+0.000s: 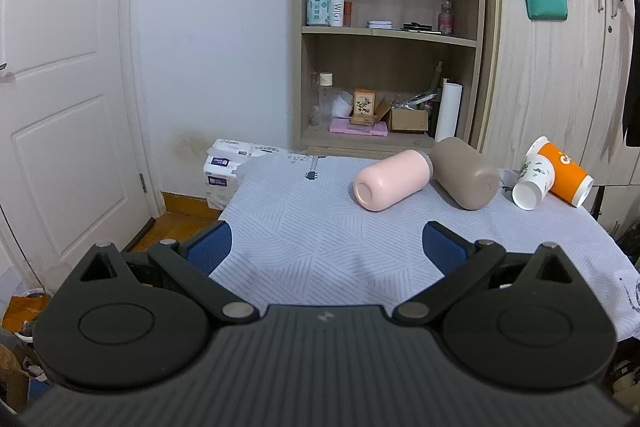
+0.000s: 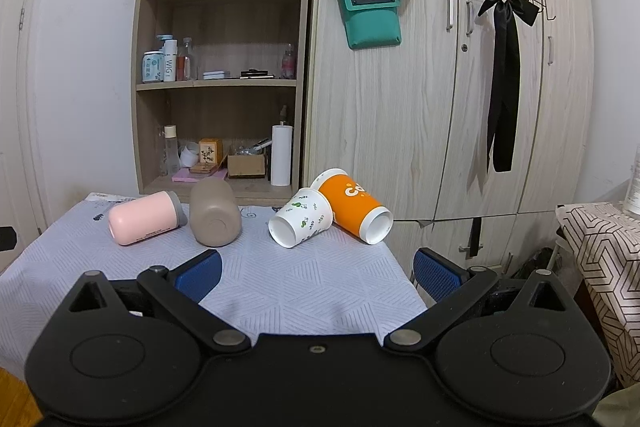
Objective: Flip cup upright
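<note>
Several cups lie on their sides at the far end of a table with a pale striped cloth point(image 1: 320, 239) point(image 2: 288, 279). A pink cup point(image 1: 392, 179) point(image 2: 145, 218) lies left, a taupe cup point(image 1: 466, 173) point(image 2: 214, 213) beside it. A white leaf-print paper cup point(image 1: 533, 182) point(image 2: 301, 223) leans against an orange paper cup point(image 1: 564, 173) point(image 2: 354, 205) at the right. My left gripper point(image 1: 326, 247) is open and empty above the near cloth. My right gripper point(image 2: 318, 273) is open and empty, near the table's right front edge.
A wooden shelf unit point(image 2: 220, 67) with bottles and boxes stands behind the table, a wardrobe point(image 2: 440, 107) to its right. A white door point(image 1: 60, 107) and tissue packs point(image 1: 224, 167) are at the left. A patterned surface point(image 2: 600, 247) stands at the far right.
</note>
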`<action>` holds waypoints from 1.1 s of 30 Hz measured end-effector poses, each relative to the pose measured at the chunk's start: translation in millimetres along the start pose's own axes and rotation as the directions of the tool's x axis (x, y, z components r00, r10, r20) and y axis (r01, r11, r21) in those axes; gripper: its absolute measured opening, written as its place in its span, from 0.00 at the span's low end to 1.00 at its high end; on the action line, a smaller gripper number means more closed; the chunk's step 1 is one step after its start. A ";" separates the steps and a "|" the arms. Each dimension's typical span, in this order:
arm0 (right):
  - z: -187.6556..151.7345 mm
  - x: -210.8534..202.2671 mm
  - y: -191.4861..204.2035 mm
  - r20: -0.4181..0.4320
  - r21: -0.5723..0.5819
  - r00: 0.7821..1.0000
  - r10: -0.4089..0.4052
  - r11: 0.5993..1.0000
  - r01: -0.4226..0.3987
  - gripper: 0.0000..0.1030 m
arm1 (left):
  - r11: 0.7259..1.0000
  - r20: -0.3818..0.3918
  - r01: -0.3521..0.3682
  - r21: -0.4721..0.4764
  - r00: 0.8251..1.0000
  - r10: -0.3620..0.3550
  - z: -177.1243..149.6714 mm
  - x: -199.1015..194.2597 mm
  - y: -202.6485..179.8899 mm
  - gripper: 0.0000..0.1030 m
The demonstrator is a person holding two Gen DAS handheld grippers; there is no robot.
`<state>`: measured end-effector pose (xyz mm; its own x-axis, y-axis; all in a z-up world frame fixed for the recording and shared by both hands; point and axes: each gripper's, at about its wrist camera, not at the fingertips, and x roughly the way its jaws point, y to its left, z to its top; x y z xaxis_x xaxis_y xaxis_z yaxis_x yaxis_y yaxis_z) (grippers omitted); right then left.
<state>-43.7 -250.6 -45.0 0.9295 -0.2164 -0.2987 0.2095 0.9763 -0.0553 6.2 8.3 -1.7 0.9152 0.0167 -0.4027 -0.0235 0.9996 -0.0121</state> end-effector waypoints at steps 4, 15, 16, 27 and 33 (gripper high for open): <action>-0.1 0.9 1.7 0.002 -0.001 1.000 0.002 1.000 -0.002 1.00 | 1.000 -0.003 -0.004 0.004 1.000 0.004 -0.2 -0.9 -0.5 1.00; -0.1 -0.2 6.0 0.001 -0.014 1.000 0.009 1.000 -0.009 1.00 | 1.000 0.000 -0.004 0.008 1.000 0.004 -0.1 -2.6 -1.4 1.00; -0.2 -0.1 5.2 0.001 -0.013 1.000 0.010 1.000 -0.010 1.00 | 1.000 0.002 -0.004 0.009 1.000 0.004 -0.2 -3.0 -1.4 1.00; 0.7 -0.6 4.1 0.001 -0.011 1.000 0.007 1.000 -0.007 1.00 | 1.000 -0.017 -0.001 0.029 1.000 0.001 -3.8 -7.9 -2.9 1.00; 1.8 0.3 3.3 -0.001 -0.010 1.000 0.010 1.000 -0.010 1.00 | 1.000 -0.017 -0.001 0.024 1.000 0.001 -2.5 -10.1 -2.1 1.00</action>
<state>-42.2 -247.5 -43.5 0.9314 -0.2062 -0.3001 0.1968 0.9785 -0.0616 -4.0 5.9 0.1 0.9082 0.0175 -0.4182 -0.0144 0.9998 0.0104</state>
